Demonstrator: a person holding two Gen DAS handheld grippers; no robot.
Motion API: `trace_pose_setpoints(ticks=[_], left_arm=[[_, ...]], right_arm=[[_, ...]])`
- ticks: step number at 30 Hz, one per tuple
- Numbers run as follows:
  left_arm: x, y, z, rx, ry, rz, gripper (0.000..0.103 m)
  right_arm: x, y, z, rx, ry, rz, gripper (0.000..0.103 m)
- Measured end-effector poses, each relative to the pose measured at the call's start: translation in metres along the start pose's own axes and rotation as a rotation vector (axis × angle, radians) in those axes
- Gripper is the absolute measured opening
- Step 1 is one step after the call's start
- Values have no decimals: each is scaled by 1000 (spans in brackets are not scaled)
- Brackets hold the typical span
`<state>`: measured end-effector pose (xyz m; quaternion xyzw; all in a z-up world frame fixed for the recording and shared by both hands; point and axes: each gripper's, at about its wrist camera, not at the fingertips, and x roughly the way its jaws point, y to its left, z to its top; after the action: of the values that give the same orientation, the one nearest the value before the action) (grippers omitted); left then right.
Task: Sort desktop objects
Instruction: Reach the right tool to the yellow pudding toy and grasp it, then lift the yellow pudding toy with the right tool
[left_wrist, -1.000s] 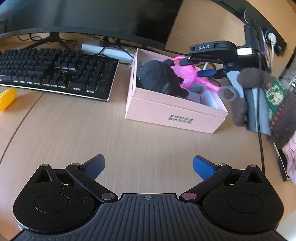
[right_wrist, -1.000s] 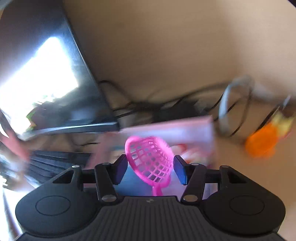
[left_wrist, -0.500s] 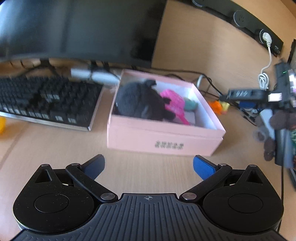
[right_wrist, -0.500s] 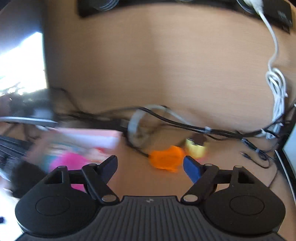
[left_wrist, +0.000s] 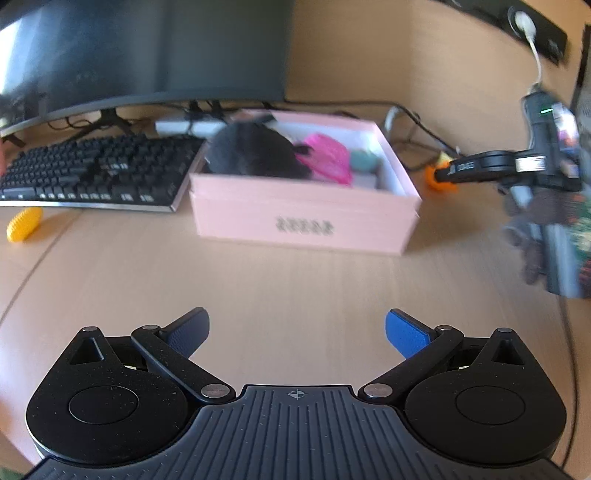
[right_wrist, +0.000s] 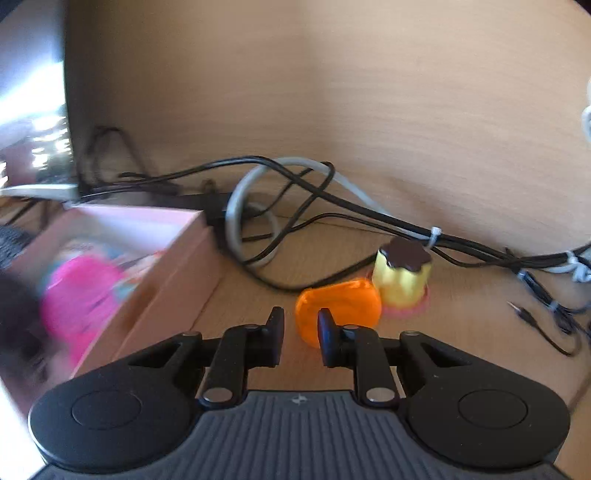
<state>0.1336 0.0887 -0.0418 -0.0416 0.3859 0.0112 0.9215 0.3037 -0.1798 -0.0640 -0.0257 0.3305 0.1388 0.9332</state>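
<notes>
A pink box (left_wrist: 303, 218) stands on the desk and holds a black plush (left_wrist: 255, 153), a pink net scoop (left_wrist: 328, 157) and a teal item. My left gripper (left_wrist: 297, 330) is open and empty over the bare desk in front of the box. My right gripper (right_wrist: 301, 332) has its jaws narrowed to a small gap with nothing between them, just short of an orange toy (right_wrist: 340, 308). A yellow pudding toy (right_wrist: 400, 278) stands right behind the orange toy. The box shows at the left in the right wrist view (right_wrist: 155, 291). A yellow corn toy (left_wrist: 24, 223) lies far left.
A black keyboard (left_wrist: 96, 177) and a monitor (left_wrist: 147, 51) are left of the box. A tangle of cables (right_wrist: 295, 206) lies against the back wall behind the toys. A white power strip (left_wrist: 184, 127) lies behind the box.
My right gripper let go of the pink scoop into the box, swung right to the orange toy, and its jaws narrowed. My left gripper drew back and lower.
</notes>
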Motion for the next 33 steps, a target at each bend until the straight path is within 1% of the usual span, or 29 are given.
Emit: trace_pose_setpoints(ticks=[2, 4, 5, 7, 8, 9, 10, 13, 16, 18, 19, 21, 23, 25, 26, 27, 28, 29, 30, 31, 32, 33], left_arm=[[-1, -13, -8, 8, 0, -1, 103], [-5, -25, -14, 20, -8, -10, 103], [-6, -31, -15, 25, -13, -13, 103], [-12, -40, -16, 26, -19, -14, 103], [-15, -43, -15, 27, -22, -14, 103], [-19, -44, -15, 28, -28, -14, 103], [-23, -44, -14, 30, -34, -16, 103], [-30, -41, -15, 60, -31, -26, 103], [-28, -32, -17, 88, -32, -42, 103], [-20, -22, -18, 73, -3, -29, 103], [-16, -19, -18, 58, 13, -28, 103], [-14, -12, -18, 41, 25, -40, 103], [-14, -4, -20, 35, 22, -51, 103], [-8, 3, -19, 44, 49, -66, 103], [-6, 5, -18, 62, 53, -68, 103], [-5, 7, -16, 75, 50, -68, 103], [-5, 9, -14, 83, 47, -73, 103], [-3, 11, -11, 86, 45, -81, 103], [-1, 11, -9, 89, 44, -86, 103], [2, 9, -7, 96, 43, -91, 103], [4, 6, -6, 105, 41, -96, 103], [5, 1, -5, 114, 37, -103, 103]], right_arm=[[-31, 6, -18, -57, 2, 48, 19], [-51, 9, -31, -109, -2, 78, 19], [-57, 9, -35, -128, -21, 68, 21], [-64, 3, -37, -134, -49, 33, 30], [-61, -2, -32, -111, -59, 5, 46], [-57, -9, -26, -73, -72, -31, 67], [-55, -16, -22, -43, -81, -47, 73], [-28, -27, -5, 27, -72, -50, 74], [5, -22, 8, 12, -63, -78, 74], [23, -18, 15, 11, -91, -172, 74], [28, -23, 16, 33, -101, -194, 74], [36, -31, 24, 97, -124, -218, 75], [46, -41, 29, 126, -120, -226, 79], [63, -52, 32, 173, -62, -211, 78], [71, -58, 31, 194, -30, -197, 65], [75, -62, 30, 206, 5, -197, 43], [73, -63, 28, 202, 0, -194, 41], [68, -64, 25, 205, 7, -178, 38], [62, -64, 22, 210, 12, -156, 36], [55, -64, 17, 204, 18, -138, 34], [47, -62, 12, 193, 22, -126, 29], [37, -60, 6, 189, 29, -107, 28]])
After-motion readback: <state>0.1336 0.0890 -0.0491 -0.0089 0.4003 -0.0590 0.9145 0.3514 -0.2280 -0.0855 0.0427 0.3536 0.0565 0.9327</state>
